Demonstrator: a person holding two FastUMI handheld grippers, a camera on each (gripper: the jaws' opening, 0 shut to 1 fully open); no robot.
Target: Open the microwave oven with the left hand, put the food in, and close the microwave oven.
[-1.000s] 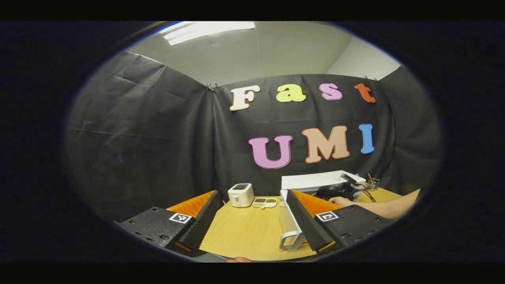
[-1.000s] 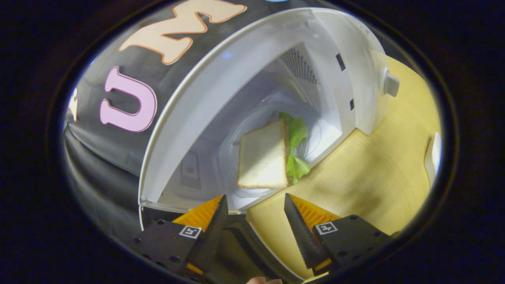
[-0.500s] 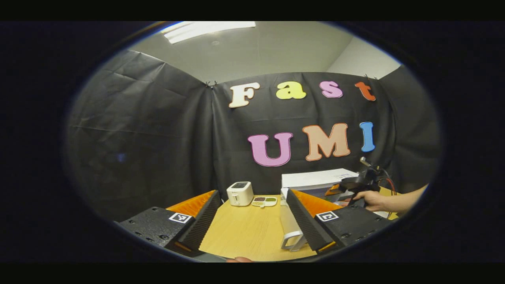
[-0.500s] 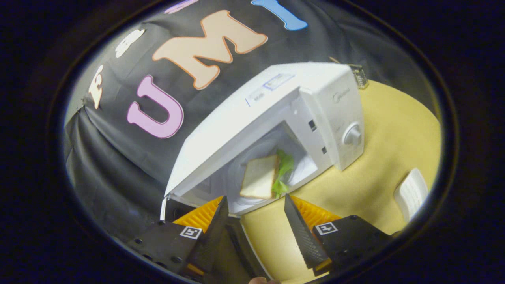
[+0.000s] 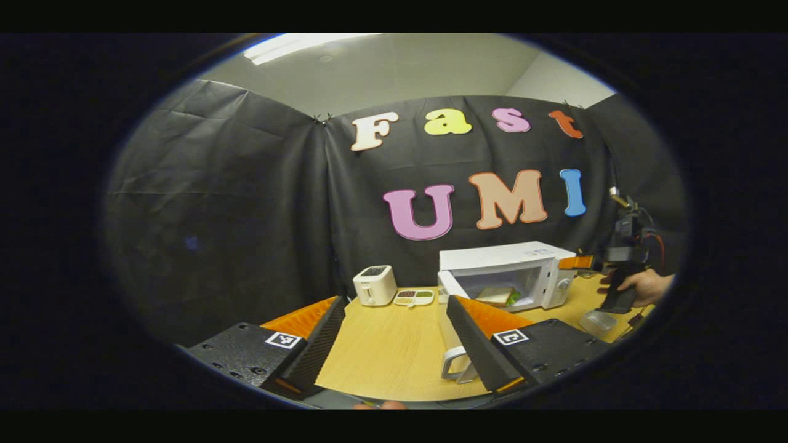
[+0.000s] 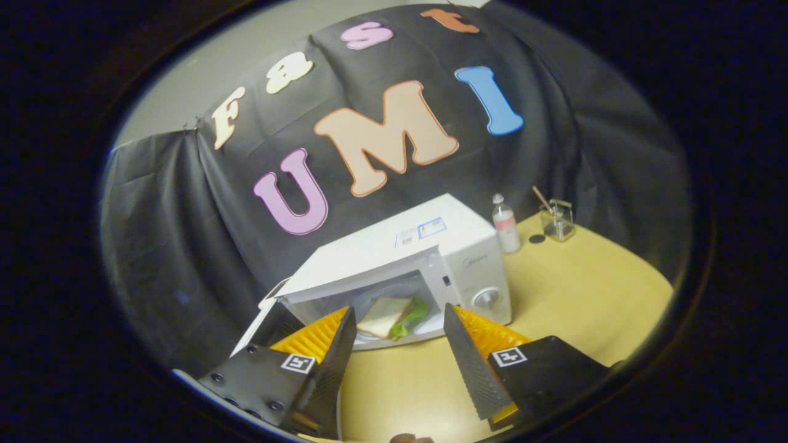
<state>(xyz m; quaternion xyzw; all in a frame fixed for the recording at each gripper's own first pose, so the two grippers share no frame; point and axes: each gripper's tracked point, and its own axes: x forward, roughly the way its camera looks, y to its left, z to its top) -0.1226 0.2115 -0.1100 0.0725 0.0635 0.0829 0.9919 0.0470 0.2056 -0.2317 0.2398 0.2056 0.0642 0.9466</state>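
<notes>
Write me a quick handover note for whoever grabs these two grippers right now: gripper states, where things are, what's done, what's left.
Left gripper: open, holding nothing, hanging over the table beside the handle of the open microwave door.
Right gripper: open, holding nothing, in front of the microwave, clear of the cavity.
Sandwich: lies inside the microwave on the turntable, lettuce showing at its edge.
Done: door opened, food put in.
Left: swing the door shut with the left gripper; the handle is probably the easiest place to push.
</notes>
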